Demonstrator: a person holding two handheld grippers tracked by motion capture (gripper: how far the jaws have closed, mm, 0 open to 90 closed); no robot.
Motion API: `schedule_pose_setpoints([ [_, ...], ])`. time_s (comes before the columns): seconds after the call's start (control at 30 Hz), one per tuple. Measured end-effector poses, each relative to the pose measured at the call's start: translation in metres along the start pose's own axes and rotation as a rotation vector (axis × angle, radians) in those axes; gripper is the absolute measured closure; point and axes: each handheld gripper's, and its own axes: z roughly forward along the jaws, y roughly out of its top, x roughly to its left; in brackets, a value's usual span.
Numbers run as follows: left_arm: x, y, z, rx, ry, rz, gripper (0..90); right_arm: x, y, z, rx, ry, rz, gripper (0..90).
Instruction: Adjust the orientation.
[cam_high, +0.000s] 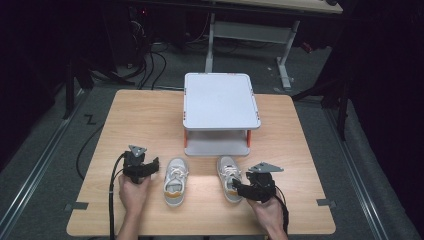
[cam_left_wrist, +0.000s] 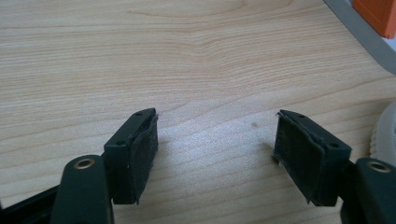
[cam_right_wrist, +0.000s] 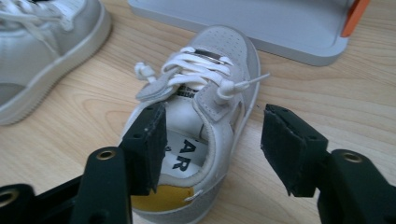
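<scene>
Two small grey-and-white sneakers stand side by side on the wooden table (cam_high: 150, 115), toes toward the rack. My left gripper (cam_high: 153, 167) is open just left of the left shoe (cam_high: 176, 181); in the left gripper view its pads (cam_left_wrist: 140, 154) frame bare wood, with the shoe's sole edge (cam_left_wrist: 385, 135) at the right. My right gripper (cam_high: 236, 186) is open at the heel of the right shoe (cam_high: 228, 174). In the right gripper view one pad (cam_right_wrist: 149, 144) sits over the right shoe's (cam_right_wrist: 205, 84) opening and the other stands outside its side wall, with a gap.
A white two-level shoe rack (cam_high: 220, 100) with orange posts stands at the table's middle back; its lower shelf (cam_right_wrist: 261, 23) lies just beyond the shoes. The left shoe (cam_right_wrist: 42, 42) is close beside the right one. Table edges run near my hands.
</scene>
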Motion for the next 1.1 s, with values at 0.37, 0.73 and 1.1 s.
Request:
schedule_pose_setpoints([
  [0.37, -0.001, 0.000, 0.000, 0.002, 0.002, 0.012, 30.5, -0.028, -0.012, -0.026, -0.161, 0.065, 0.025, 38.4],
  [0.73, -0.001, 0.000, 0.000, 0.002, 0.002, 0.013, 30.5, -0.056, -0.013, -0.040, -0.213, 0.015, 0.041, 39.8],
  [1.1, -0.001, 0.000, 0.000, 0.001, -0.004, 0.018, 32.6, -0.082, -0.013, -0.041, -0.228, -0.036, 0.061, 40.3],
])
